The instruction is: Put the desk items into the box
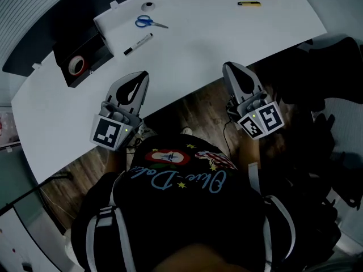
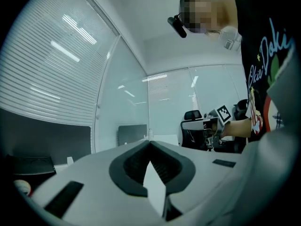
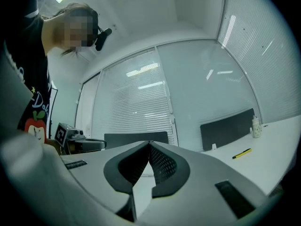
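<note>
1. Head view: the left tongs [image 1: 143, 75] and right tongs [image 1: 227, 67] hang clenched and empty at the table's [image 1: 227, 38] near edge, so picking has not begun. The box [image 1: 96, 51], upper left, holds a tape roll [image 1: 76, 65]. The scissors [image 1: 148, 21], marker [image 1: 138, 44] and yellow tool [image 1: 249, 3] lie along the top.
2. Left gripper view: the jaws meet with nothing between them.
3. Right gripper view: the jaws are together and empty. The next move probably calls for opening and reaching forward. Nothing blocks the way.
</note>
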